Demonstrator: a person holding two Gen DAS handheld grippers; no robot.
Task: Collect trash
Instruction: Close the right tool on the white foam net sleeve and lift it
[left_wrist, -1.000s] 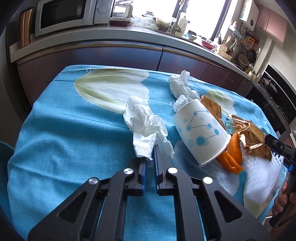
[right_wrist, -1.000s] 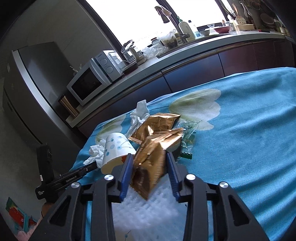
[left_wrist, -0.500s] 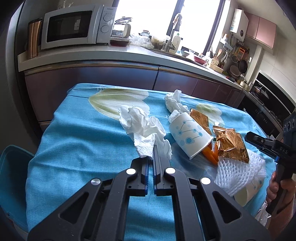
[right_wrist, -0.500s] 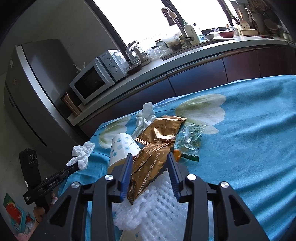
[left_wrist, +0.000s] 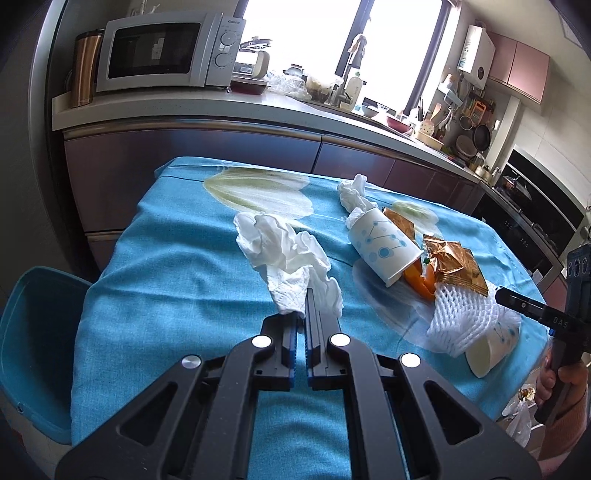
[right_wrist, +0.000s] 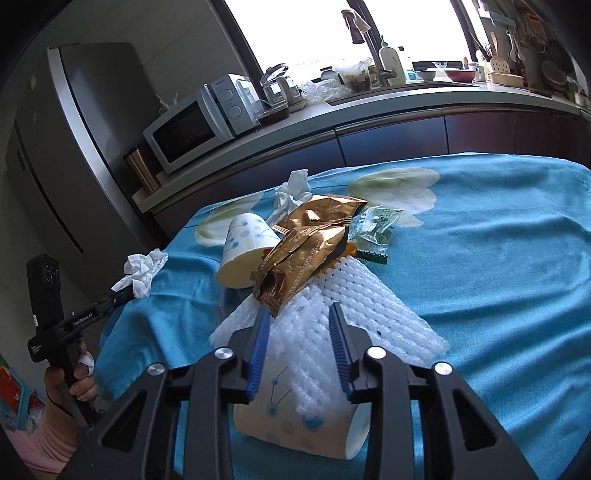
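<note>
My left gripper (left_wrist: 309, 295) is shut on a crumpled white tissue (left_wrist: 284, 251) and holds it above the blue tablecloth (left_wrist: 184, 277). From the right wrist, that left gripper (right_wrist: 125, 291) shows at the left with the tissue (right_wrist: 142, 269) in it. My right gripper (right_wrist: 300, 314) hangs over a white foam net (right_wrist: 354, 306) that drapes a tipped paper cup (right_wrist: 295, 417). Its jaws are closing with the net between them, and the pads stand apart from it. A gold wrapper (right_wrist: 303, 254) lies free just ahead of the fingertips.
A second paper cup (left_wrist: 384, 251) lies on its side beside orange peel (left_wrist: 417, 280). Behind it are another tissue (left_wrist: 354, 195), a second gold wrapper (right_wrist: 325, 210) and a clear green packet (right_wrist: 373, 225). A blue bin (left_wrist: 33, 332) stands left of the table.
The left gripper rose and drew back with the tissue. The right gripper let go of the gold wrapper, which now lies on the foam net, and pulled back over the net.
</note>
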